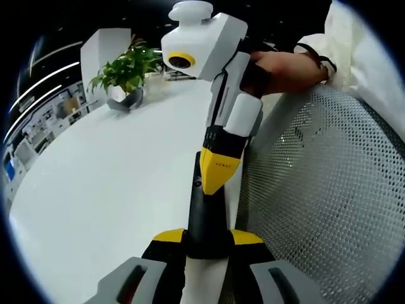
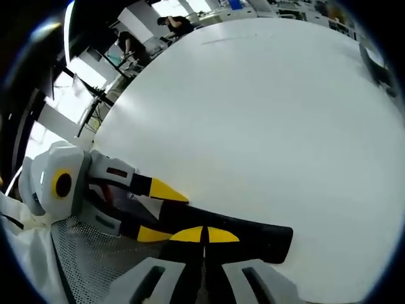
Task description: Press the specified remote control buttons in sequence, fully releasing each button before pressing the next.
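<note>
We are gripping a long black remote point(image 1: 204, 215) at the white table's point(image 1: 114, 183) edge between the left gripper's point(image 1: 207, 239) jaws, while our right gripper point(image 2: 204, 235), jaws closed together, is touching it; its buttons are hidden.

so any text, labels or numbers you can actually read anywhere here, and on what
No text reads clearly.
Small dark print on the yellow tip of the right claw in the left gripper view: too small and blurred to read.
Black remote control, held in the left claw: no legible button labels.
White table and potted plant: no writing visible.
</note>
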Demonstrator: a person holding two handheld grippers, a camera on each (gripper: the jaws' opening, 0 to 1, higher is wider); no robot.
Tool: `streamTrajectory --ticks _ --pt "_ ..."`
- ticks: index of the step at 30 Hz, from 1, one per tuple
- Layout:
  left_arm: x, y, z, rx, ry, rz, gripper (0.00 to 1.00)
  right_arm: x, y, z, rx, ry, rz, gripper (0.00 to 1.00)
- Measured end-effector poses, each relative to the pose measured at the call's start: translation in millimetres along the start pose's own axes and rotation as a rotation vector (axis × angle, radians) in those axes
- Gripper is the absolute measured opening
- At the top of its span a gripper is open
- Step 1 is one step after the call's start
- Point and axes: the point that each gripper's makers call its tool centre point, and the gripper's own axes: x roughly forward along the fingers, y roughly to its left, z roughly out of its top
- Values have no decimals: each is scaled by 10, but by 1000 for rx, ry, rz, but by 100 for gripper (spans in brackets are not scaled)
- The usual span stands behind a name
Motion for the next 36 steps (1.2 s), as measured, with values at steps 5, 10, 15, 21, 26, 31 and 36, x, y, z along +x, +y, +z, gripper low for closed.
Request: streamTrajectory --ticks 5,10,15,21,26,31,36 --pt "1 -1 -1 0 1 0 25 2 7 2 -16 2 -6 0" --pt "-1 -7 0 2 0 -2 25 1 13 -1 -29 5 -9 0" --pt "1 -4 -2 3 -1 -4 25 17 48 4 -32 1 14 0" --pt "-1 -7 0 2 -2 -3 25 33 71 -12 -89 14 -3 0" --pt "0 -9 1 3 0 -3 25 38 76 -15 -118 17 -13 0" --pt "0 -8 0 3 -1 -2 25 40 74 -15 -143 16 -20 0" --pt "2 -1 -1 3 -3 -4 25 39 51 1 -85 7 6 0"
